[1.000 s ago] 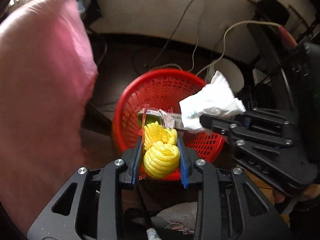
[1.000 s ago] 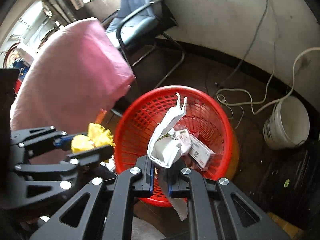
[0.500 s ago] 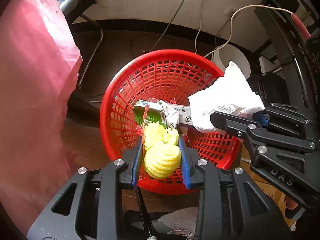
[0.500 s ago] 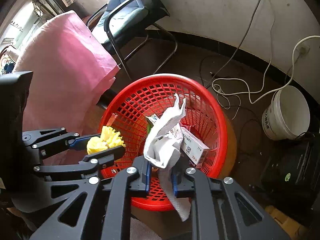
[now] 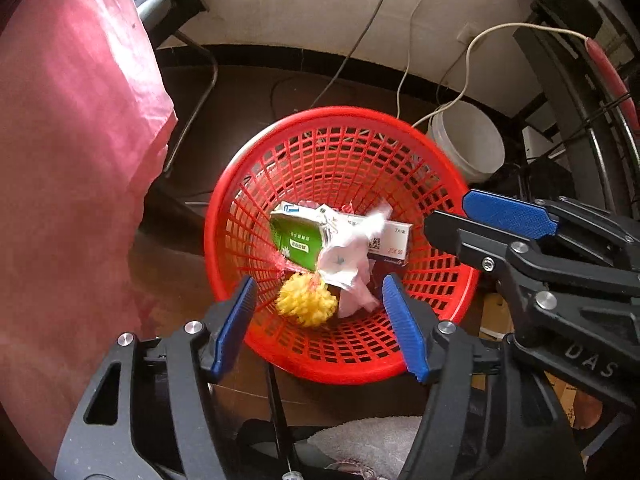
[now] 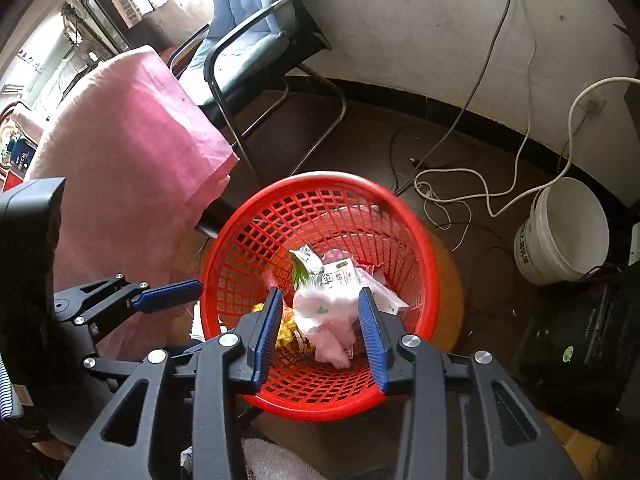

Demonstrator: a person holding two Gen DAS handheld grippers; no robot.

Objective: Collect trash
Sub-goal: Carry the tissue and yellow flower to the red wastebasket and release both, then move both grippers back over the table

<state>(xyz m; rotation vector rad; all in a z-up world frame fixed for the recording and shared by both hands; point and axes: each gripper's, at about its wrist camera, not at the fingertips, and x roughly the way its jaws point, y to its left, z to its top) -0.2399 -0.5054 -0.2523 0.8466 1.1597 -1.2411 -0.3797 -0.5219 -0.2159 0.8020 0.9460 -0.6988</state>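
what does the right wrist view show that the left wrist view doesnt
Only the right wrist view: the whole blue-cushioned chair beside the pink cloth, and a window behind it.

Only the left wrist view: the green front of the carton and a red-tipped frame at the far right.

Both: the red basket holding the yellow ball, crumpled tissue and white box, the white bucket, and the left gripper and right gripper, jaws just opened with nothing gripped.

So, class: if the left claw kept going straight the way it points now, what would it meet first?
Probably the yellow ball, lying in the red basket between the open left claw's line of travel; depth is hard to judge.
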